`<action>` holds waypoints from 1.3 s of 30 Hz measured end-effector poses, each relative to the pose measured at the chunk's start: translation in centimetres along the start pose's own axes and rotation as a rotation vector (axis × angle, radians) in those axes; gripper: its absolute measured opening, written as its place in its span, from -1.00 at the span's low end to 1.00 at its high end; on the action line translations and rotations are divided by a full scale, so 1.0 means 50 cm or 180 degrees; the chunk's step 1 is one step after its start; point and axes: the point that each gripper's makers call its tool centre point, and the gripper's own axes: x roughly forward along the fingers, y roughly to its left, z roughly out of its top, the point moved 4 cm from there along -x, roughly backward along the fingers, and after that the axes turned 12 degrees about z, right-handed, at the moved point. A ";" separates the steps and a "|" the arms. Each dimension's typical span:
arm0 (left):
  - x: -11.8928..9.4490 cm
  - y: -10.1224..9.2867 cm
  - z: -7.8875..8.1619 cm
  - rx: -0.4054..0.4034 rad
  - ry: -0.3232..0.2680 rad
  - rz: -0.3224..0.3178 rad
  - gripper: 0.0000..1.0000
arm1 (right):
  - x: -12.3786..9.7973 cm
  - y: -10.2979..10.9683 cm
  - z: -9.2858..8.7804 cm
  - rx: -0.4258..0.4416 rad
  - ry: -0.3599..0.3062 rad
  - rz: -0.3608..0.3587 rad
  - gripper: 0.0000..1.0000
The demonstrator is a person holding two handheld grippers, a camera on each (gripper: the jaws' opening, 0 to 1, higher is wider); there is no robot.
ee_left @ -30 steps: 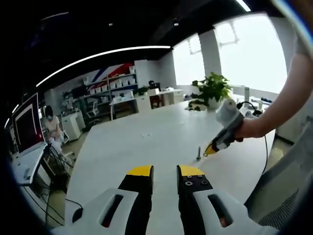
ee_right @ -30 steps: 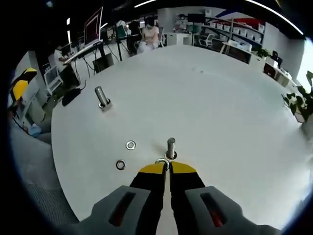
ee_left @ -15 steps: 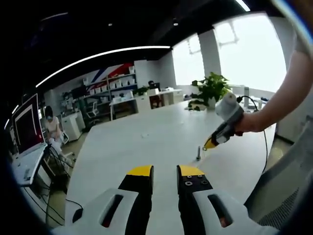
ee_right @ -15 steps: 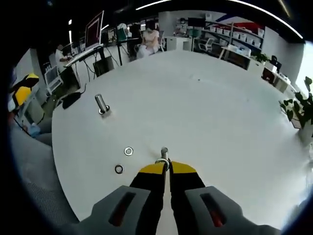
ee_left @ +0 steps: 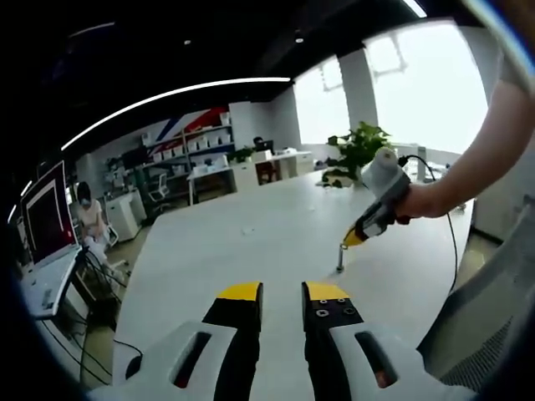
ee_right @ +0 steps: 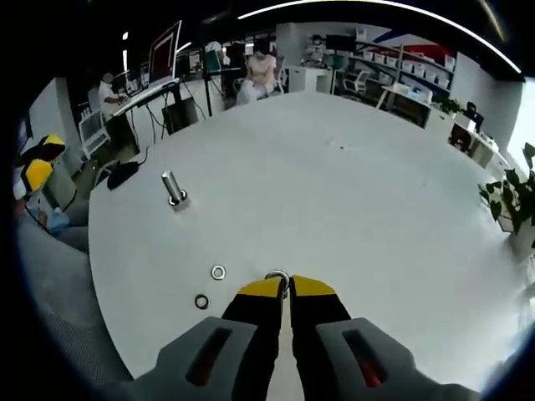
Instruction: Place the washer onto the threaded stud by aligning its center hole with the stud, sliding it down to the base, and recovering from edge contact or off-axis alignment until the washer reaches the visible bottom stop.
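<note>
Pinching washer (ee_right: pixel 277 279) flat in right hand-held gripper (ee_right: pixel 280 288), poised above stud (ee_left: pixel 340 260) for hole alignment; left hand-held gripper (ee_left: pixel 282 291) idle, jaws slightly spread, over bench (ee_right: pixel 351 209).

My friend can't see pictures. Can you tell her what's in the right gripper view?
The right tongs pinch a small metal washer above a big white round table. Two more washers lie on the table to the left, and an upright metal stud stands farther off.

Open-plan office, desks with monitor (ee_left: pixel 48 219), storage shelves (ee_left: pixel 185 144), potted plant (ee_left: pixel 361 151), white table (ee_right: pixel 334 184)
</note>
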 end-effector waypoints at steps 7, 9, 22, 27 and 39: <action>0.001 0.000 0.000 -0.0004 0.0002 0.0008 -0.67 | 0.009 -0.002 -0.001 -0.0006 0.0055 0.0028 -0.90; 0.001 0.001 -0.001 -0.0003 0.0007 0.0010 -0.67 | 0.009 -0.001 0.000 -0.0011 0.0062 0.0032 -0.90; 0.002 0.001 -0.002 -0.0003 0.0019 0.0015 -0.67 | 0.014 -0.002 -0.007 0.0021 0.0119 0.0045 -0.89; 0.003 0.001 -0.003 0.0001 0.0023 0.0015 -0.67 | 0.016 -0.006 -0.006 0.0033 0.0127 0.0045 -0.89; 0.004 0.001 -0.005 0.0004 0.0040 0.0007 -0.67 | 0.016 -0.002 -0.007 0.0113 0.0118 0.0077 -0.88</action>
